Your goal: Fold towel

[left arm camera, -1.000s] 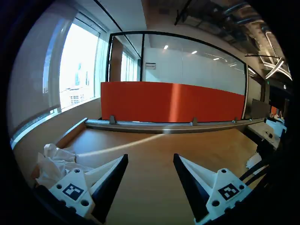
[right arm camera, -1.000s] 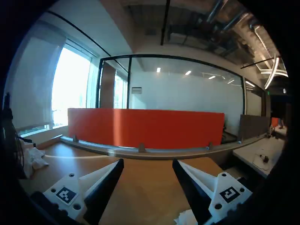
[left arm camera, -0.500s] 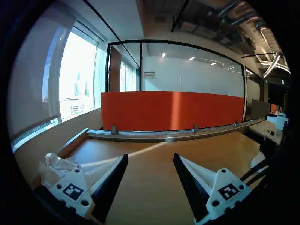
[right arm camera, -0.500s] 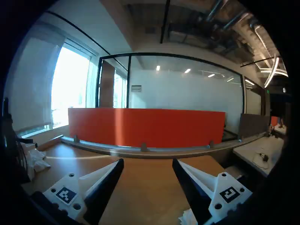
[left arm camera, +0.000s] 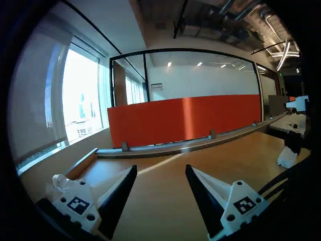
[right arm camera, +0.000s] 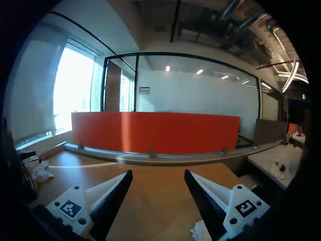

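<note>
**Two open grippers over a light wooden desk (left arm camera: 162,219)**
The left gripper (left arm camera: 160,188) and right gripper (right arm camera: 158,190) are released and grasp nothing. One crumpled white towel (left arm camera: 287,156) lies toward the desk's right edge, and a second crumpled white towel (left arm camera: 56,182) lies by its left edge. Both are bunched, so no long axis can be told.

- Table (left arm camera: 240,154): pale wood, smooth, with a faint sheen.
- Divider (left arm camera: 184,120): orange, flat matt.
- Rail (left arm camera: 180,147) under it: metal, catching the light.
- Wall (right arm camera: 192,92) behind: glossy glass.
- Towel (left arm camera: 287,157): white cloth, crumpled, matt.
- Left gripper (left arm camera: 161,168): matt white plastic, black inner faces.
</note>
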The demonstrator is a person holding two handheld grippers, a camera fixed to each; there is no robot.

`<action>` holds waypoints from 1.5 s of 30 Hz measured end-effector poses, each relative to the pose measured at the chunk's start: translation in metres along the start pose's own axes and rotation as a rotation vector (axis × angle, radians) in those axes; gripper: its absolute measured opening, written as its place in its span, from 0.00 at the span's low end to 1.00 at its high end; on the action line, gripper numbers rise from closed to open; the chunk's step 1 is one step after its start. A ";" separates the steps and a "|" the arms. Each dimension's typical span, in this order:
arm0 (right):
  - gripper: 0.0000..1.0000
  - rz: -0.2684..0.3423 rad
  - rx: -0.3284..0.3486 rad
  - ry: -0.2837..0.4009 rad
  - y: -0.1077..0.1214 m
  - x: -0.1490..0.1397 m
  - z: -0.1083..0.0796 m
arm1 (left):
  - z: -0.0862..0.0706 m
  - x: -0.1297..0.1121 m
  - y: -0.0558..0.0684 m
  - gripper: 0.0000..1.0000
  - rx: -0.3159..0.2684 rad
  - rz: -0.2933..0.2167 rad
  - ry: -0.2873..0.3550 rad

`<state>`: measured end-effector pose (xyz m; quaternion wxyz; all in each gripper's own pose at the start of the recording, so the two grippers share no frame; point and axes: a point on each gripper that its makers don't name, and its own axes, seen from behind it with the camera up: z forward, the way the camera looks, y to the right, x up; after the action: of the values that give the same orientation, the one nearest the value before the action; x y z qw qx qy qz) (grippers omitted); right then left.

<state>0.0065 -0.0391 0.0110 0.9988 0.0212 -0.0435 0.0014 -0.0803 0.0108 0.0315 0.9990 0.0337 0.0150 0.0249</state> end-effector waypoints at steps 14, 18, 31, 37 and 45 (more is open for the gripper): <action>1.00 -0.019 -0.008 0.018 -0.008 -0.030 0.007 | 0.000 -0.062 -0.005 0.89 0.028 -0.035 0.038; 1.00 -0.019 -0.004 0.018 -0.012 -0.042 0.011 | 0.000 -0.077 -0.008 0.89 0.037 -0.050 0.050; 1.00 -0.042 0.011 0.017 -0.024 -0.060 0.017 | -0.003 -0.103 -0.011 0.89 0.045 -0.078 0.074; 1.00 -0.042 0.009 0.014 -0.024 -0.064 0.014 | -0.003 -0.109 -0.013 0.89 0.044 -0.103 0.080; 1.00 -0.042 0.003 0.005 -0.021 -0.071 0.012 | -0.003 -0.108 -0.012 0.89 0.042 -0.103 0.093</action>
<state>-0.0647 -0.0604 0.0160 0.9987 0.0238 -0.0403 -0.0194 -0.1873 -0.0064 0.0306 0.9963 0.0524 0.0634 -0.0255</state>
